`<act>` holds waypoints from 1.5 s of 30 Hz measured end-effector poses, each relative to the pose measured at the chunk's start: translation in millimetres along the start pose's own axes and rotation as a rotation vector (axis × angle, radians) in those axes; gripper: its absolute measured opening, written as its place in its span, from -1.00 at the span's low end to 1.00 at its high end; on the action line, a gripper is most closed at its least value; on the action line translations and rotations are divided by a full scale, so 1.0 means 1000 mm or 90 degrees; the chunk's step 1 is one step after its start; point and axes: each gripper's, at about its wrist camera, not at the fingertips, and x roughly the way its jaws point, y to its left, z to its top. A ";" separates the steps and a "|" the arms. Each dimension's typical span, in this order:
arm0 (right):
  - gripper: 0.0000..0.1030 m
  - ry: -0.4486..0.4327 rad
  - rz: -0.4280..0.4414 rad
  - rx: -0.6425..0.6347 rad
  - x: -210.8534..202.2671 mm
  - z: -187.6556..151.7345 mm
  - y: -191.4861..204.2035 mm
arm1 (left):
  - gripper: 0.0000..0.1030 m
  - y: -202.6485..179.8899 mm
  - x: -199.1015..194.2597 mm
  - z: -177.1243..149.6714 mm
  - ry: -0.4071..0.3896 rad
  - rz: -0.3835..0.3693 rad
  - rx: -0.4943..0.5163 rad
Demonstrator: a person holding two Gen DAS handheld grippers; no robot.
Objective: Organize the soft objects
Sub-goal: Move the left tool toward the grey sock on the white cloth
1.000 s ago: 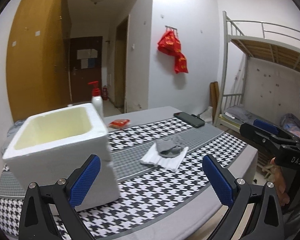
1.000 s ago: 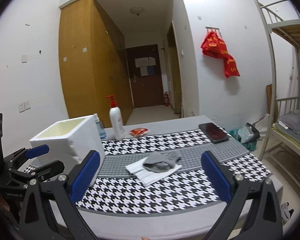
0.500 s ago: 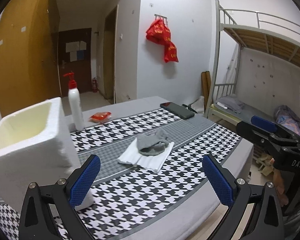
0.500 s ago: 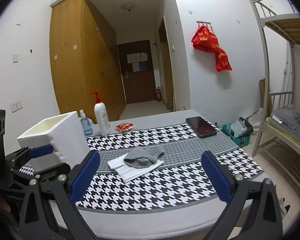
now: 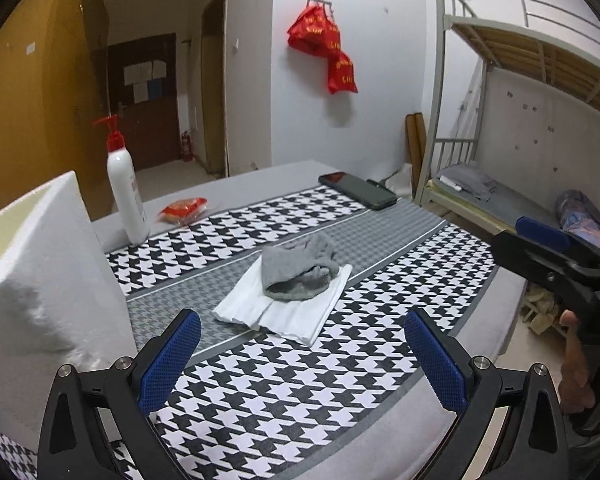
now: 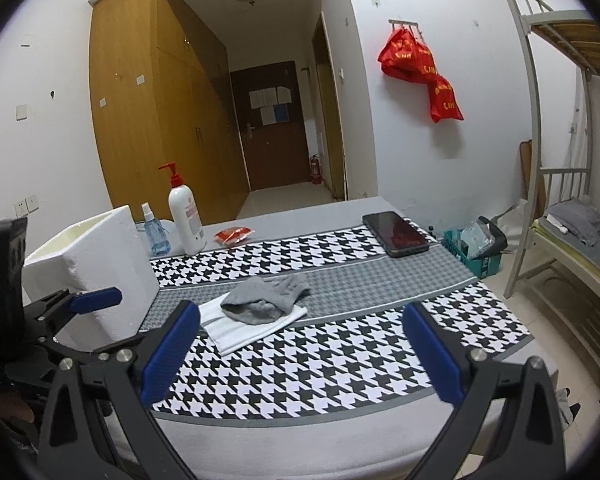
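White foam box (image 6: pixel 96 276) stood on the table (image 6: pixel 340 360), inside hidden, gray sock (image 5: pixel 300 272) lay on folded white cloth (image 5: pixel 288 308) beside it, left gripper (image 5: pixel 300 364) and right gripper (image 6: pixel 296 352) both wide apart, holding nothing

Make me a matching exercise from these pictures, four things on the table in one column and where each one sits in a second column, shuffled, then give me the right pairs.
Things:
1. gray sock
2. phone
3. pump bottle
4. foam box

Places:
A. far right part of the table, lying flat
B. left edge of the table, its open top up
C. on top of the folded white cloth, mid-table
D. upright at the back, beside the small blue spray bottle

Pairs: 1-C, 2-A, 3-D, 4-B
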 end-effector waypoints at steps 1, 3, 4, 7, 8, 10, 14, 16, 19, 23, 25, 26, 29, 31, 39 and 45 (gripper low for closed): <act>0.99 0.002 0.001 0.002 0.002 0.000 -0.002 | 0.98 0.000 0.003 0.001 0.003 0.002 -0.003; 0.99 0.009 0.005 0.006 0.006 0.000 -0.006 | 0.98 0.002 0.008 0.001 0.013 0.004 -0.009; 0.99 0.011 0.006 0.006 0.008 0.000 -0.008 | 0.98 0.002 0.011 0.002 0.018 0.005 -0.011; 0.99 0.025 0.011 0.006 0.015 0.000 -0.009 | 0.98 0.003 0.017 0.004 0.025 0.016 -0.010; 0.99 0.030 0.013 0.006 0.018 0.000 -0.010 | 0.98 0.004 0.019 0.004 0.026 0.022 -0.011; 0.99 0.038 0.017 0.005 0.022 0.001 -0.010 | 0.98 0.005 0.022 0.005 0.030 0.026 -0.015; 0.99 0.052 0.028 0.004 0.030 0.002 -0.011 | 0.98 0.008 0.028 0.005 0.036 0.032 -0.021; 0.99 0.056 0.032 0.002 0.034 0.002 -0.011 | 0.98 0.009 0.030 0.005 0.039 0.036 -0.022; 0.99 0.060 0.035 -0.001 0.036 0.004 -0.012 | 0.98 0.011 0.033 0.005 0.041 0.041 -0.025; 0.99 0.069 0.039 -0.006 0.041 0.005 -0.012 | 0.98 0.012 0.038 0.005 0.047 0.050 -0.026; 0.99 0.073 0.039 -0.010 0.044 0.005 -0.012 | 0.98 0.013 0.042 0.006 0.053 0.050 -0.027; 0.99 0.075 0.040 -0.010 0.046 0.005 -0.012 | 0.98 0.013 0.043 0.006 0.055 0.047 -0.029; 0.99 0.079 0.046 -0.006 0.049 0.005 -0.014 | 0.98 0.014 0.048 0.007 0.065 0.038 -0.033; 0.99 0.080 0.048 -0.005 0.051 0.005 -0.015 | 0.98 0.014 0.051 0.008 0.065 0.042 -0.032; 0.99 0.082 0.051 -0.005 0.060 0.009 -0.015 | 0.98 0.017 0.067 0.013 0.086 0.048 -0.040; 0.99 0.086 0.049 -0.007 0.065 0.009 -0.016 | 0.98 0.020 0.079 0.012 0.107 0.044 -0.037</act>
